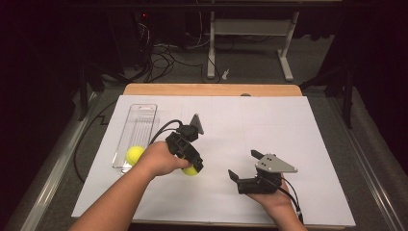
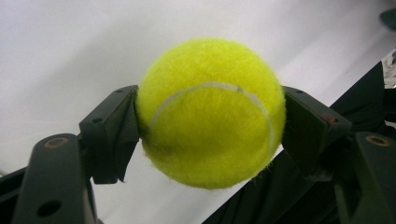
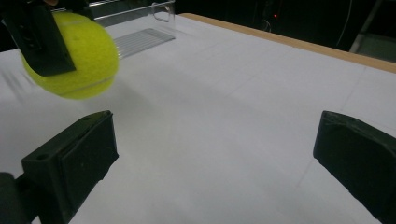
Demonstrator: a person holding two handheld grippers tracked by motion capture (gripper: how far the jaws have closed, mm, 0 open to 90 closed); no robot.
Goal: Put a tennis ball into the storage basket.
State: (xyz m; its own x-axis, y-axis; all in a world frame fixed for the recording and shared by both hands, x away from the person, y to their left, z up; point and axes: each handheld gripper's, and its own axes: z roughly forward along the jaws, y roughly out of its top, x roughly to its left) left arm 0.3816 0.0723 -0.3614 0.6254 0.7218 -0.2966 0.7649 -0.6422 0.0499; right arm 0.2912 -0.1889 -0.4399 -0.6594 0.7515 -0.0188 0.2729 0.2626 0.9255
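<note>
Two tennis balls: one lies in the clear tray point(image 1: 139, 126), the other ball point(image 1: 191, 170) is clamped in the left gripper point(image 1: 194, 166) fingers above the desk point(image 1: 269, 125). Being round, it may squirt out and roll. The right gripper point(image 1: 244, 166) fingers stand apart.

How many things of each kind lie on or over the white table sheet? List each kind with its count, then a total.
Tennis balls: 2, one in the left gripper, one in the tray
Clear tray: 1
Grippers: 2, left and right
Total: 5
</note>
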